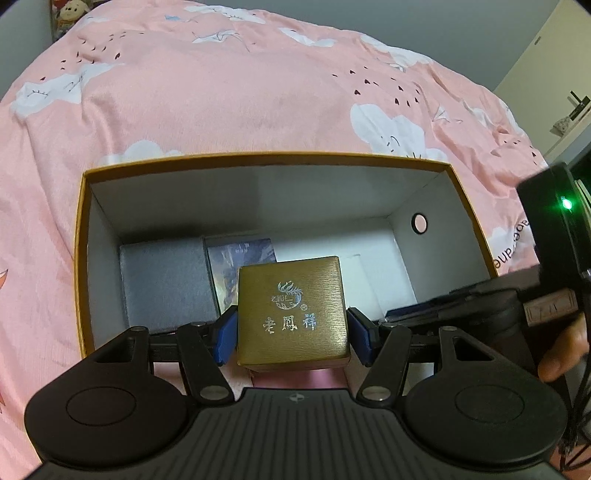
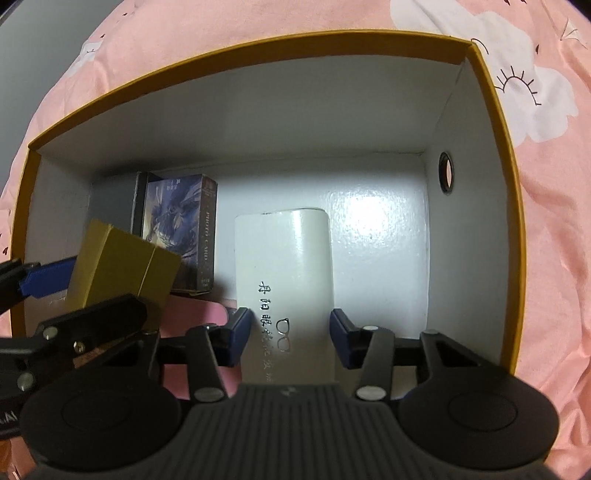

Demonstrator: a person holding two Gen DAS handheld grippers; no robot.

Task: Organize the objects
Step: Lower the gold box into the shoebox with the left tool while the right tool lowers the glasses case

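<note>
- pink bedsheet (image 1: 207, 110) with white cloud print spread under everything; stuffed toy (image 1: 70, 13) at far upper left of the left wrist view.
- open cardboard box (image 1: 83, 258) with yellow rim and white inside, resting on the bedsheet; round hole (image 1: 420, 223) in its right end wall.
- inside the box, far left corner: grey case (image 1: 166, 284) lying flat, touching the left wall.
- just right of the grey case: card box (image 2: 177, 229) with a purple picture, side by side with it.
- left gripper (image 1: 291, 334) clenched on a gold box (image 1: 291, 306), blue pads (image 1: 226, 338) pressed against both its sides; gold box held above the near edge of the cardboard box, printed lid facing up, tilted in the right wrist view.
- right gripper (image 2: 291, 338) over the middle of the cardboard box, blue pads either side of a white glasses case (image 2: 284, 266); left pad touching or nearly so, right pad just beside the case; firm grip not confirmable.
- white glasses case lying lengthwise, far end toward the back wall; contact with the floor not confirmable.
- bare white floor of the box to the right of the glasses case.
- part of a hand (image 1: 563, 349) at the right edge of the left wrist view.
</note>
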